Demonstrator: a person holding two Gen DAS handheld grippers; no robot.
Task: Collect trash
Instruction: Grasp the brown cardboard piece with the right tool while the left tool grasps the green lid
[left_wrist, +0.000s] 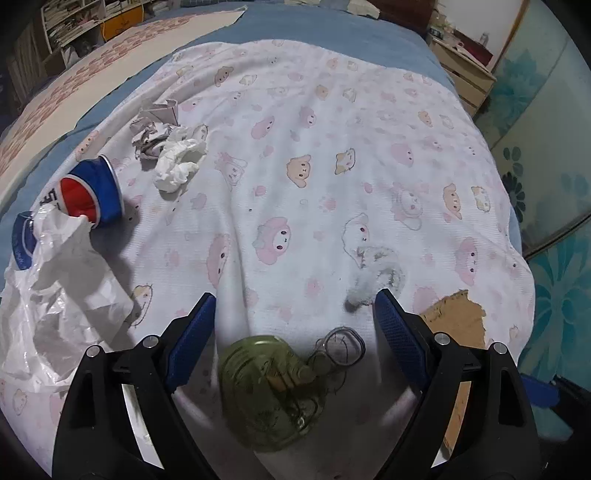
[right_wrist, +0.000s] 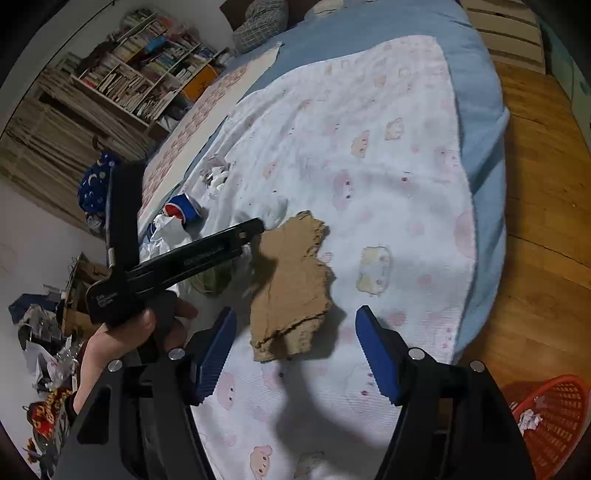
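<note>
Working across the white cartoon-print blanket (left_wrist: 295, 166): torn brown cardboard sheet (right_wrist: 291, 284), light and stiff, lies ahead of my open right tongs (right_wrist: 295, 354); pinch its near edge. Left tongs (left_wrist: 295, 328) gape over green crushed plastic bottle (left_wrist: 266, 391), springy, slippery.
</note>
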